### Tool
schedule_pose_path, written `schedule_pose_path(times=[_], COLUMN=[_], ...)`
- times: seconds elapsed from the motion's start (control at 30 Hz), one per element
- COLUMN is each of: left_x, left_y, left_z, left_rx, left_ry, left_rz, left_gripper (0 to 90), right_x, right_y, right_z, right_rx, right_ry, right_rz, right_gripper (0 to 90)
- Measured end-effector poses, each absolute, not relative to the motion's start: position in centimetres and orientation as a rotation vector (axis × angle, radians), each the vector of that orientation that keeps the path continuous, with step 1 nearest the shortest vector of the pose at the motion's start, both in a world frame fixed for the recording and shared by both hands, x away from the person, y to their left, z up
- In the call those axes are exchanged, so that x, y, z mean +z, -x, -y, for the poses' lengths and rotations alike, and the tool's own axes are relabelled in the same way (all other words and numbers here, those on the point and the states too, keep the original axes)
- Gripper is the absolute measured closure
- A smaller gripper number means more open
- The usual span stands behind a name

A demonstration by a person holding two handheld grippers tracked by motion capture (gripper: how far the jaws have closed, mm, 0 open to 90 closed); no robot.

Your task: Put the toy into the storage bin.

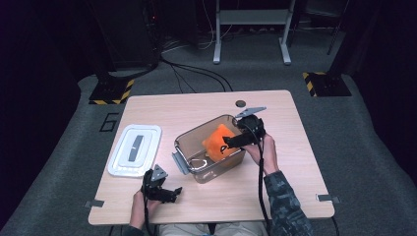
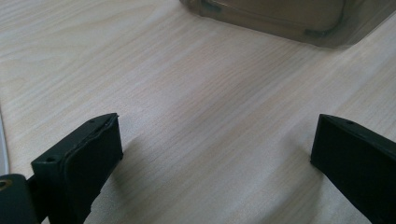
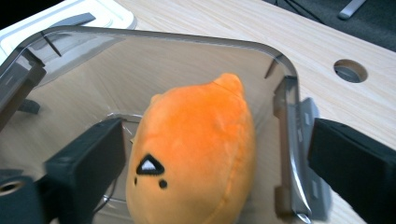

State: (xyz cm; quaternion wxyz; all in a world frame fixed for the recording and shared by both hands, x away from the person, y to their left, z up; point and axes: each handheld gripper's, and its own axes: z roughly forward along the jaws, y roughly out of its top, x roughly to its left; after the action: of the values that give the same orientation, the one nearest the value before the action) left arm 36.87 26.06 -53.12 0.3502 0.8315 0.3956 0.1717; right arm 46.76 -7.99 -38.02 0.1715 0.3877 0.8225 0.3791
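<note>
Fingers [image 3: 88, 163] of the right gripper [image 1: 239, 140] stand wide apart on either side of an orange plush toy [image 3: 196, 154], their pads clear of it; one finger is inside the clear plastic container [image 1: 183, 140], the other outside its wall near a side latch. The toy sits inside the container, leaning toward its right-hand wall, a small black-and-white stitched mark facing the right gripper view. The right hand [image 1: 260, 150] reaches in from the lower right, forearm in a camouflage-pattern sleeve [image 1: 285, 204] angled up across the table [image 1: 275, 105], the gripper tipped down and leftward over the container's rim, its cable trailing back along the arm.

The container stands near the middle of the light wooden table. Its white lid [image 1: 134, 150] lies flat to the left, apart from it.

At the table's near edge, the left gripper [image 1: 169, 194] rests low over bare wood, fingers [image 2: 84, 161] spread wide with nothing between them. The left hand [image 1: 143, 204] behind it appears to lie on the tabletop, though the high view is too small to be sure. The container's base edges into the left gripper view at top.
</note>
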Motion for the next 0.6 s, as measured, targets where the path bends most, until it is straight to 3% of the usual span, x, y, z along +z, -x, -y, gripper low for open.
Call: schedule_pose_path(times=[0.6], left_x=[-53.2], left_y=[-36.8], left_z=[-26.0], left_rx=[0.441], left_ry=[-2.141], left_rz=[-1.034], left_gripper=[1.9], right_x=[-39.2], right_y=[-42.3], right_z=[18.1], right_rx=[1.155], right_ry=[-1.246], right_rz=[-2.072], right_gripper=[0.0])
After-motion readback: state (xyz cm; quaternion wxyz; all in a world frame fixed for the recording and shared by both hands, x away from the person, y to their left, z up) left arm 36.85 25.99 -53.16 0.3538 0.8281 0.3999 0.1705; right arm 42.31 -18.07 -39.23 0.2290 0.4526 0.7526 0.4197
